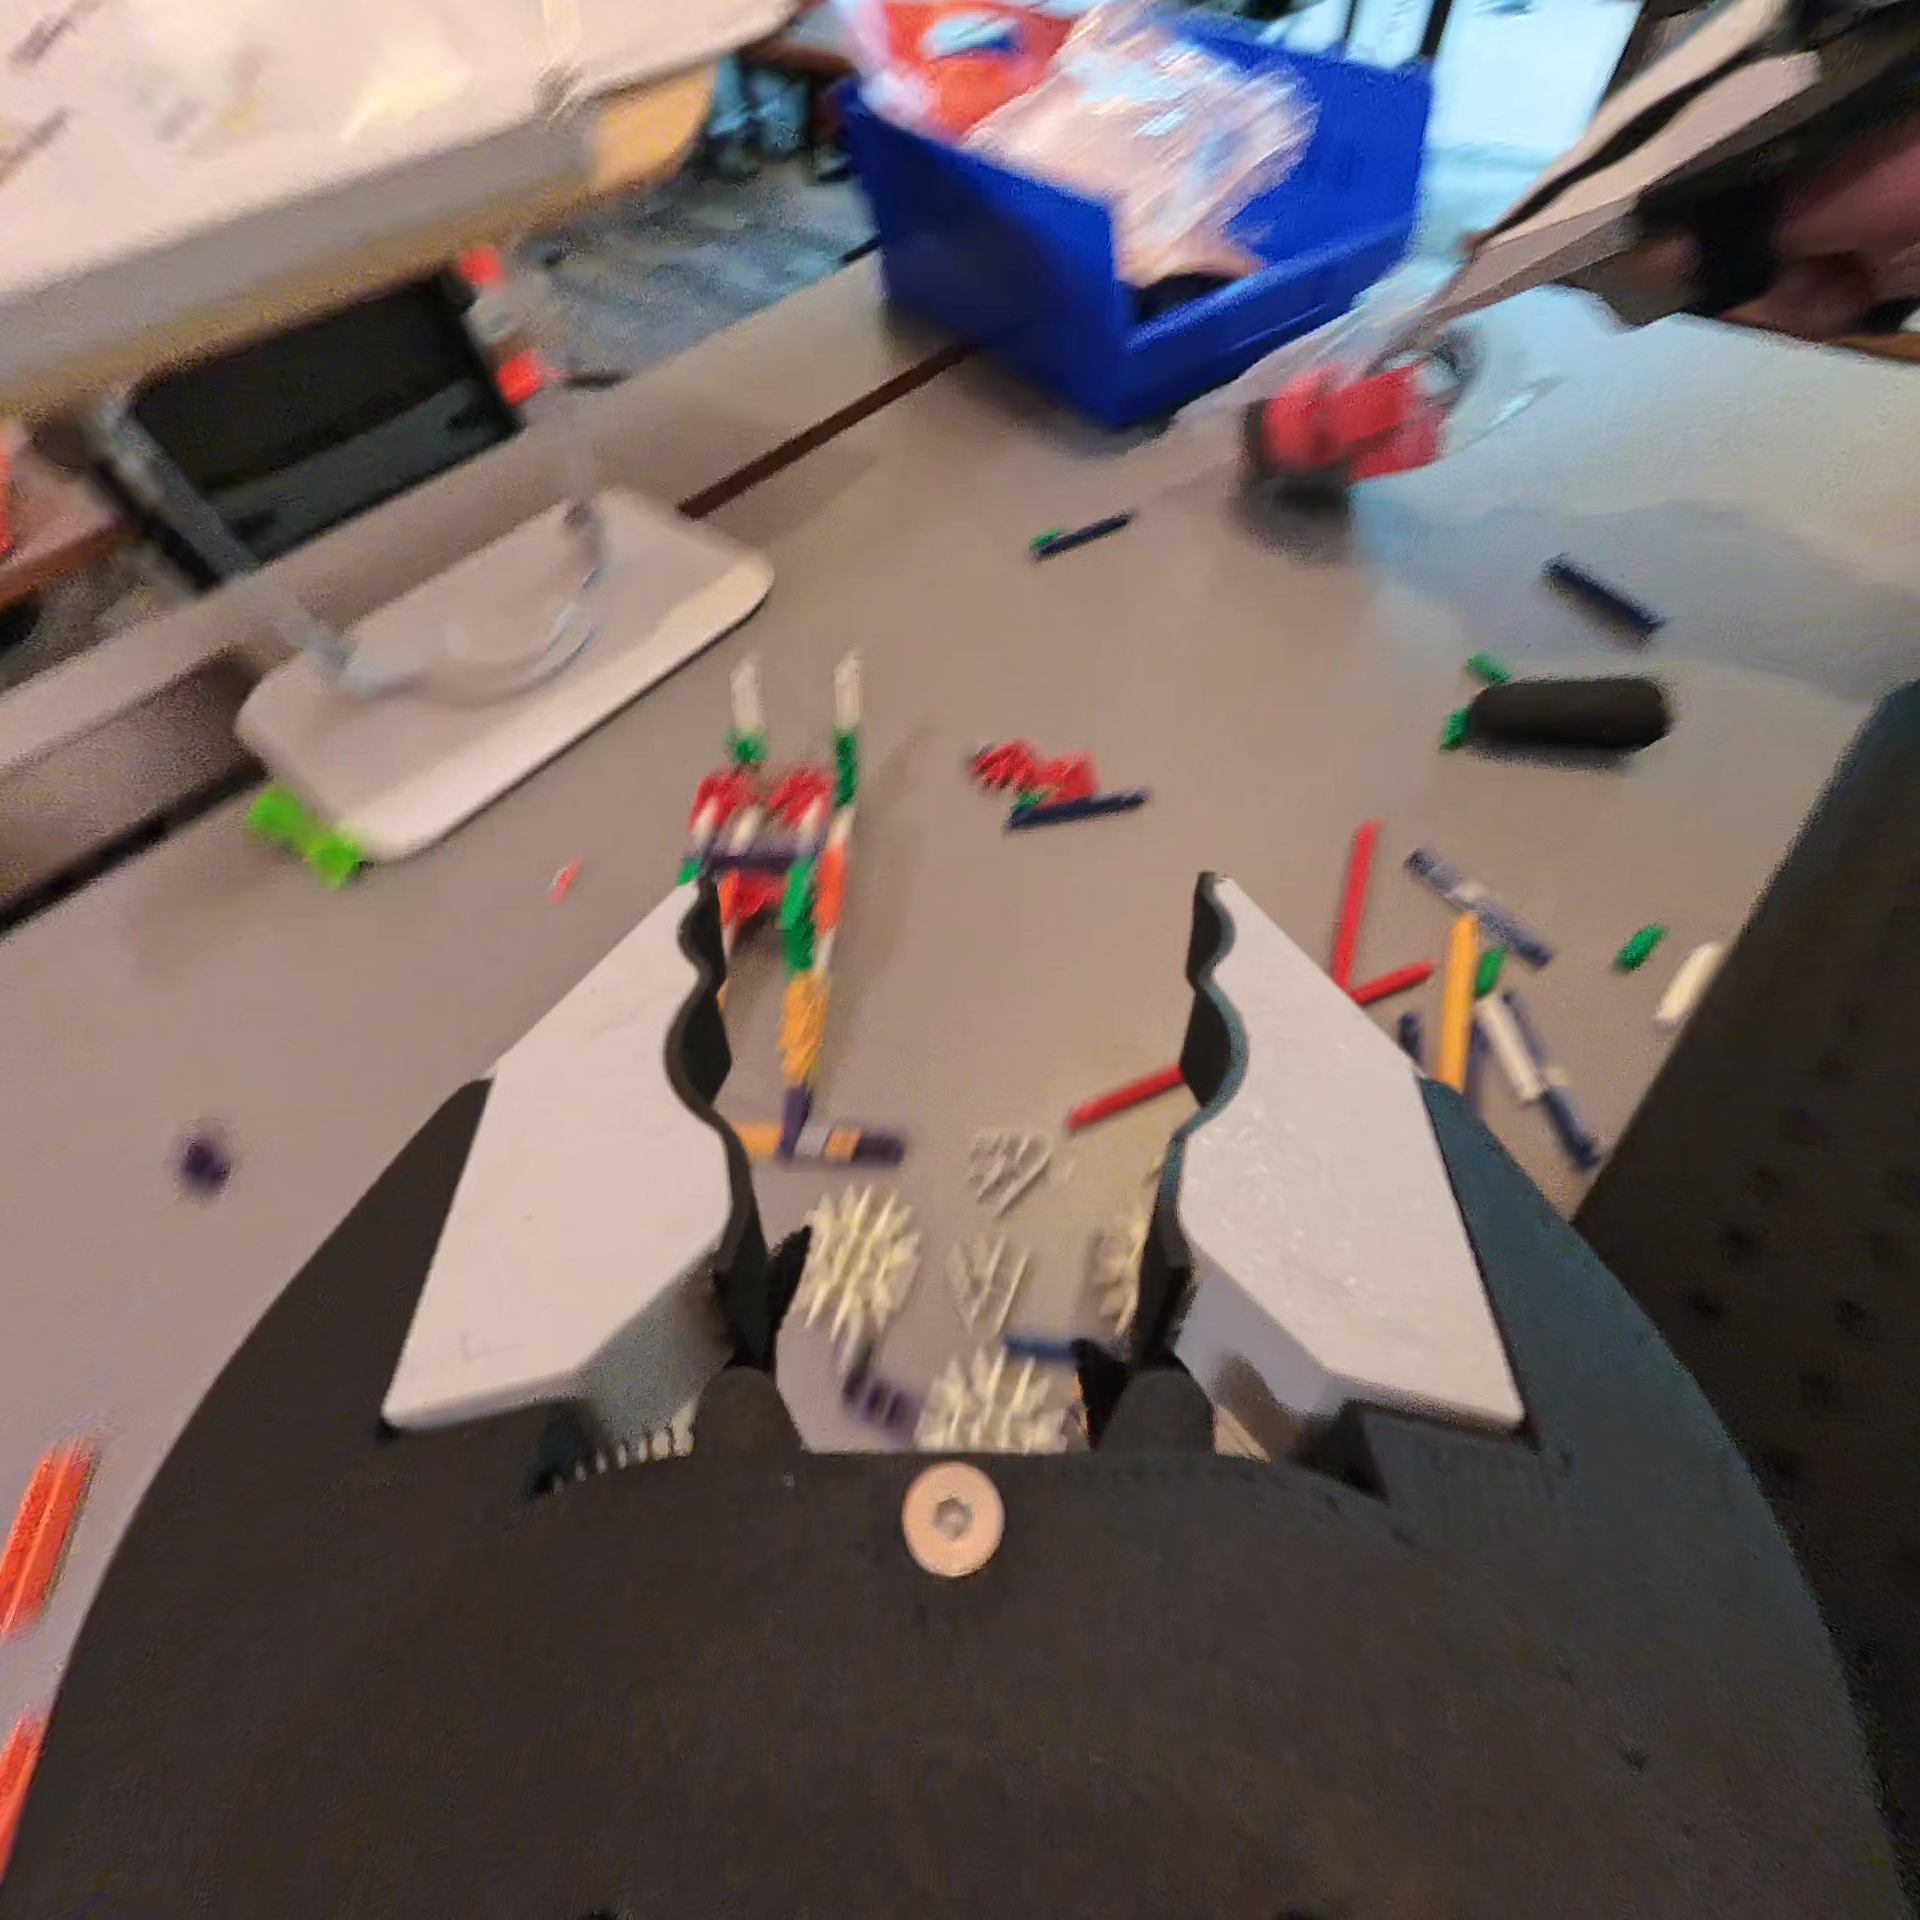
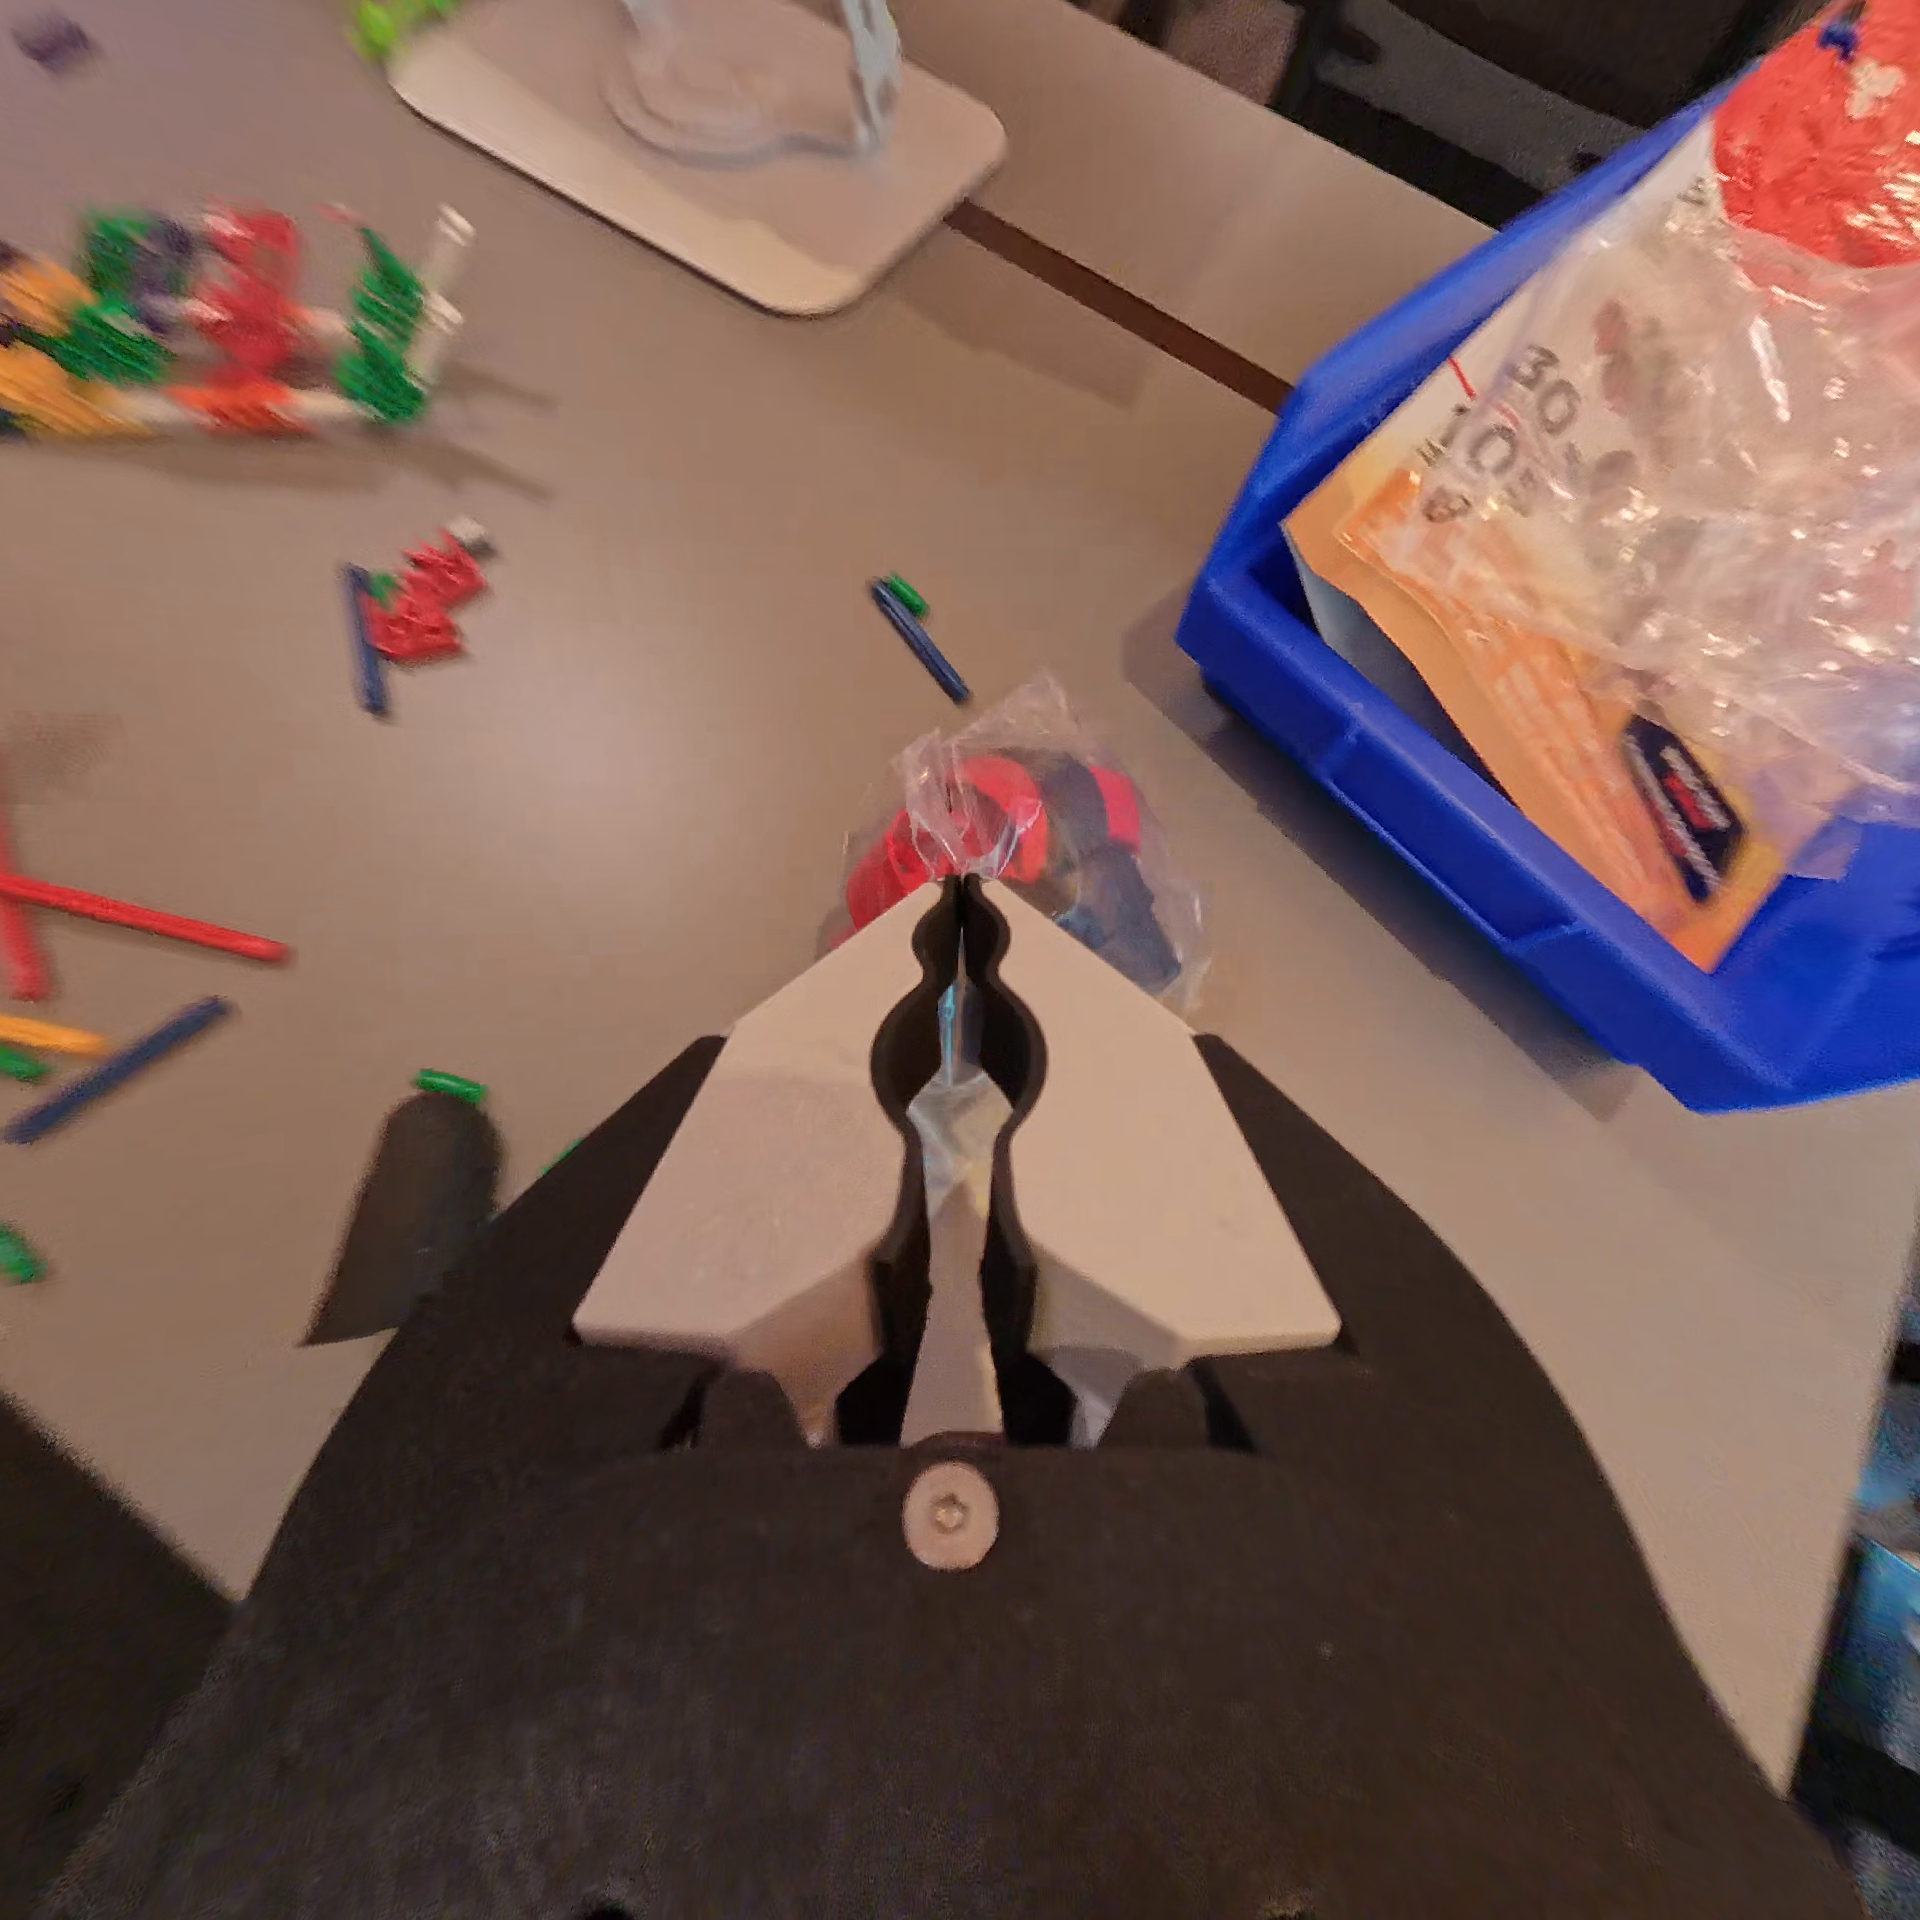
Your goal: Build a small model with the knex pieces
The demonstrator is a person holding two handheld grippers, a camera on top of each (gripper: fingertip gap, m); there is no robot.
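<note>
My right gripper (image 2: 958, 883) is pinched tight on the clear plastic bag of red and blue parts (image 2: 1023, 852), by its neck so it hangs, blue plastic bin (image 2: 1455, 748) at 2 o'clock. Left gripper (image 1: 951, 914) wide apart, w/ nothing in it, over the multicoloured rod-and-connector model (image 1: 795, 862) at 11.

two tongs (image 1: 951, 904) (image 2: 961, 881). one blue bin (image 2: 1455, 831), holding one big clear bag (image 2: 1714, 468). one small bag (image 2: 1039, 831) of red and blue parts. one grey stand (image 2: 727, 177). one built model (image 1: 790, 862) of rods. one black cylinder (image 1: 1569, 712). loose rods too blurred to count.
</note>
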